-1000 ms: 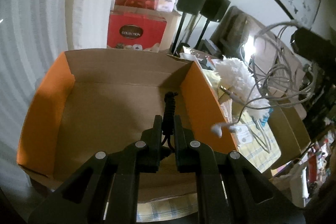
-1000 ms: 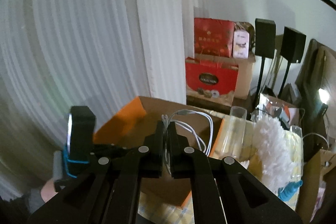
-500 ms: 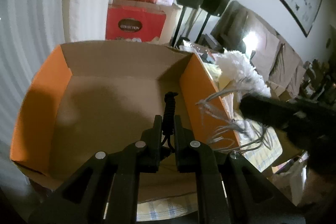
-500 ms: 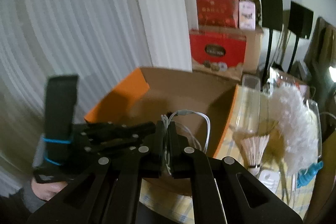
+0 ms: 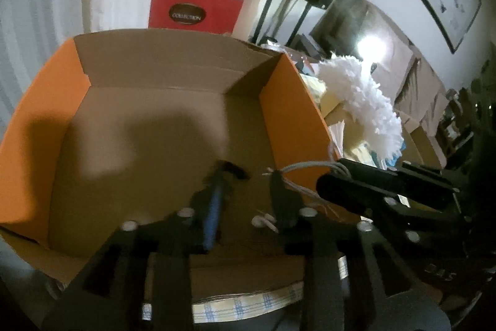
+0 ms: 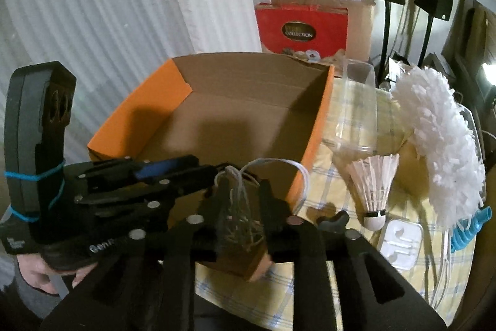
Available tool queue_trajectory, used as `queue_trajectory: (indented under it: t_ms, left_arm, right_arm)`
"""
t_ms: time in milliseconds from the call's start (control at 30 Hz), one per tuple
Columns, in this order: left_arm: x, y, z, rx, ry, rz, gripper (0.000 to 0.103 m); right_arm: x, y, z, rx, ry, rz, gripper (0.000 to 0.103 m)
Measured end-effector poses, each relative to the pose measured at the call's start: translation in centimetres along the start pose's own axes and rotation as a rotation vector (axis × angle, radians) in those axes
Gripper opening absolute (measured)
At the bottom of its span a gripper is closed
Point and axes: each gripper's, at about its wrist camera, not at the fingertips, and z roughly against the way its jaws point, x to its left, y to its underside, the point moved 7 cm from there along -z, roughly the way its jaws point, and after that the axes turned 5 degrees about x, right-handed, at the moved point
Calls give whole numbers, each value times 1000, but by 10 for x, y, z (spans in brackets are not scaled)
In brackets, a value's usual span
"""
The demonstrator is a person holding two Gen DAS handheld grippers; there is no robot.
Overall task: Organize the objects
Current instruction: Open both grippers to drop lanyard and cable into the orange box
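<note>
An open cardboard box point(image 5: 291, 114) with orange side walls stands on the checked tablecloth. My left gripper point(image 5: 248, 185) hovers over the box's near end, open, a blue pad showing on one finger. A blurred black cord point(image 5: 231, 169) sits loose just beyond its left fingertip, over the box floor. My right gripper point(image 6: 243, 185) is open at the box's near right corner. A bundle of white cable point(image 6: 238, 203) hangs loose between its fingers, one loop arching to the right. In the left wrist view the white cable point(image 5: 310, 166) trails from the right gripper and white earbuds point(image 5: 263, 221) dangle low.
Right of the box point(image 6: 319, 120) stand a clear plastic cup point(image 6: 356, 114), a shuttlecock point(image 6: 375, 185), a white fluffy duster point(image 6: 440, 138) with a blue handle and a white earbud case point(image 6: 401, 241). Red gift boxes point(image 6: 302, 30) and speaker stands are behind. A hand point(image 6: 34, 272) holds the left gripper.
Both grippers have opened: the left let go of the black cord, the right loosened its hold on the white cable. The right gripper came down beside the left at the box's near edge.
</note>
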Motion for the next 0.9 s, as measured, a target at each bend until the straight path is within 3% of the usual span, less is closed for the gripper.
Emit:
queue_trajectory:
  t_ms: [67, 133, 233, 433, 700, 833, 900]
  left_arm:
    - [2, -1, 4, -9, 1, 11, 47]
    - [3, -3, 8, -19, 9, 20, 54]
    - [5, -6, 16, -36, 16, 37, 62]
    - [8, -10, 30, -63, 12, 52, 65]
    - [3, -13, 38, -89, -26, 33, 92]
    - [-5, -15, 40, -101, -33, 16, 102]
    - [-10, -15, 41, -106, -39, 6, 102]
  right_arm:
    - [0, -1, 5, -11, 0, -1, 44]
    - [0, -2, 9, -17, 2, -1, 54]
    - [2, -3, 15, -27, -6, 3, 55]
    - [10, -5, 30, -60, -7, 27, 55]
    - [-5, -1, 52, -88, 46, 8, 65]
    - [-24, 5, 63, -95, 82, -25, 70]
    - [-34, 9, 68, -97, 92, -42, 72]
